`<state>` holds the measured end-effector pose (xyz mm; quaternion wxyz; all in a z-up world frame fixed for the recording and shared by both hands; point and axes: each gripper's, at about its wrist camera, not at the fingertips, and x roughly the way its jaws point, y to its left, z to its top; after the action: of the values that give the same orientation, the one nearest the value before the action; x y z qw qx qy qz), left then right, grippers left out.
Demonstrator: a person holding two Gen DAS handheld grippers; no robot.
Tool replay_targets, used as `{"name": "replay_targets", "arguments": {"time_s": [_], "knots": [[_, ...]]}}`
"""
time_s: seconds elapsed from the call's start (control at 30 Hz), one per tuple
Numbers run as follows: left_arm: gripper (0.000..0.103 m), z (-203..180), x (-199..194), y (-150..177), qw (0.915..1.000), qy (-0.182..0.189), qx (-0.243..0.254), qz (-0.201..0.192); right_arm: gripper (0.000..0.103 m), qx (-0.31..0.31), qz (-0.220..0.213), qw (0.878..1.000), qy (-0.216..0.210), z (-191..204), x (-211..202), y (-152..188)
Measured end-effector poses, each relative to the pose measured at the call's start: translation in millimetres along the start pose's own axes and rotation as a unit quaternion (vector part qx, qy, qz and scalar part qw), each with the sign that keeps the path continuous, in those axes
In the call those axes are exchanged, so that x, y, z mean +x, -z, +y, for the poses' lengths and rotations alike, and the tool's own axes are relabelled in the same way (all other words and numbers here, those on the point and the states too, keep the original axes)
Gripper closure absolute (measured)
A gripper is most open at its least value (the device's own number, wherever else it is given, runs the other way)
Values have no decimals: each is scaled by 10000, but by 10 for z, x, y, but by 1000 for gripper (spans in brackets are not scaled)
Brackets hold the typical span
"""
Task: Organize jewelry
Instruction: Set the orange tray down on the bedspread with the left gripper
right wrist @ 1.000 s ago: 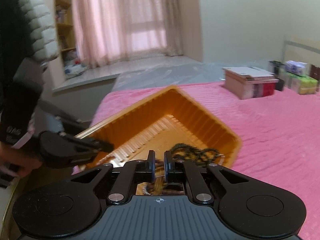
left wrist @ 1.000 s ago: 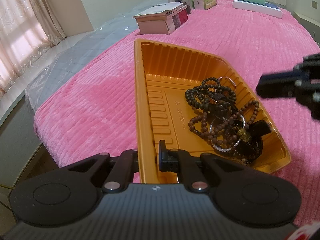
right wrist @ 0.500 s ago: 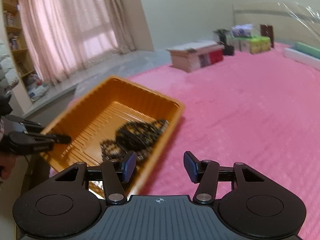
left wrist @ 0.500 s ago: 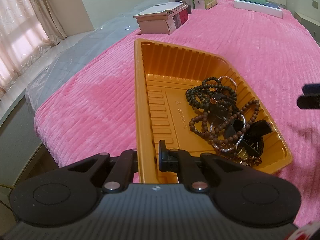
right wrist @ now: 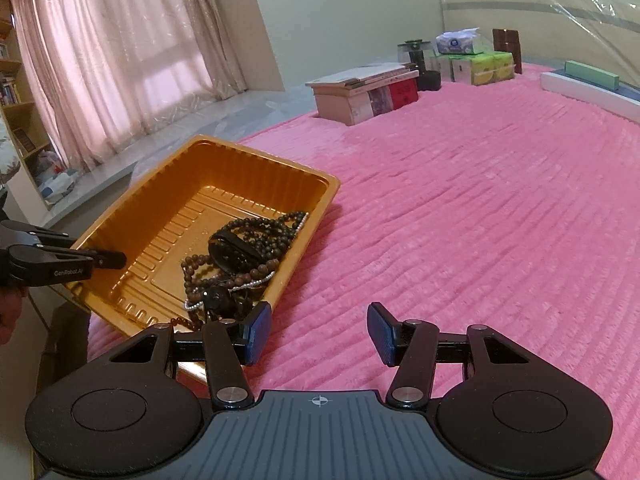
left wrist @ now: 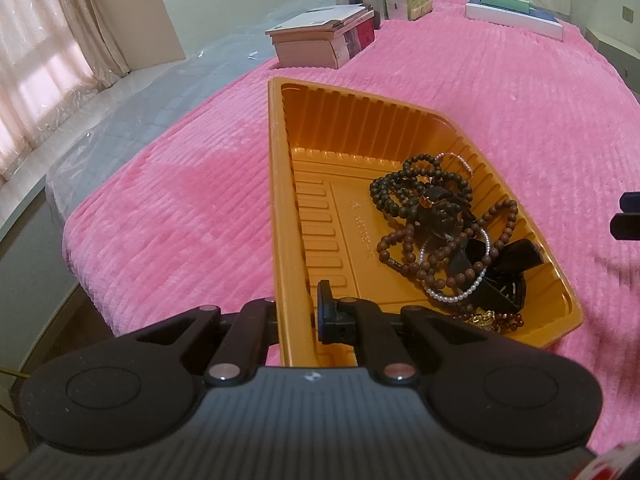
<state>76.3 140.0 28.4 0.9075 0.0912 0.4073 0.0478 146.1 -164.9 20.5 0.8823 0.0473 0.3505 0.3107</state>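
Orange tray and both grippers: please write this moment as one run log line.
left gripper: shut on orange tray wall | right gripper: open, empty, over pink blanket | jewelry pile: in tray

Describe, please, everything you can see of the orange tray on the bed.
The orange tray is a shallow rectangular tub of thin, glossy plastic, with ribbed walls, a ridged floor and a flat rim. It rests near the corner of the pink bedspread. The left gripper is shut on its near wall, one finger inside and one outside. A tangle of jewelry lies heaped at one end: dark and brown bead strings, a white pearl strand and black pieces. The other end is bare.
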Motion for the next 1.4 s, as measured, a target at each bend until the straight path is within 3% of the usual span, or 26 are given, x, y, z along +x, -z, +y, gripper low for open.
{"name": "replay_targets", "arguments": {"time_s": [0.47, 0.8, 0.97, 1.07, 1.17, 1.27, 1.37, 1.4], "knots": [[98, 258, 167, 144, 9979, 421, -493, 18, 50, 130, 122, 9995, 270, -19, -85, 40], [91, 596, 266, 302, 9822, 1072, -1539, -59, 50, 296, 126, 9988, 359, -67, -144, 81], [76, 740, 97, 344, 9713, 1113, -2063, -411, 50, 445, 63, 9983, 369, -93, -224, 89], [68, 744, -108, 346, 9699, 830, -2180, -694, 50, 518, 28, 9979, 385, -90, -302, 93], [52, 627, -363, 354, 9738, 566, -1989, -943, 50, 613, 4, 9973, 409, -87, -395, 91], [16, 454, -603, 392, 9751, 393, -1832, -1187, 50, 732, 77, 9959, 518, -75, -482, 108], [6, 235, -762, 421, 9784, 436, -1610, -1219, 48, 799, 185, 9946, 636, -62, -559, 143], [2, 175, -792, 441, 9791, 475, -1589, -1178, 41, 809, 208, 9941, 690, -55, -592, 165]]}}
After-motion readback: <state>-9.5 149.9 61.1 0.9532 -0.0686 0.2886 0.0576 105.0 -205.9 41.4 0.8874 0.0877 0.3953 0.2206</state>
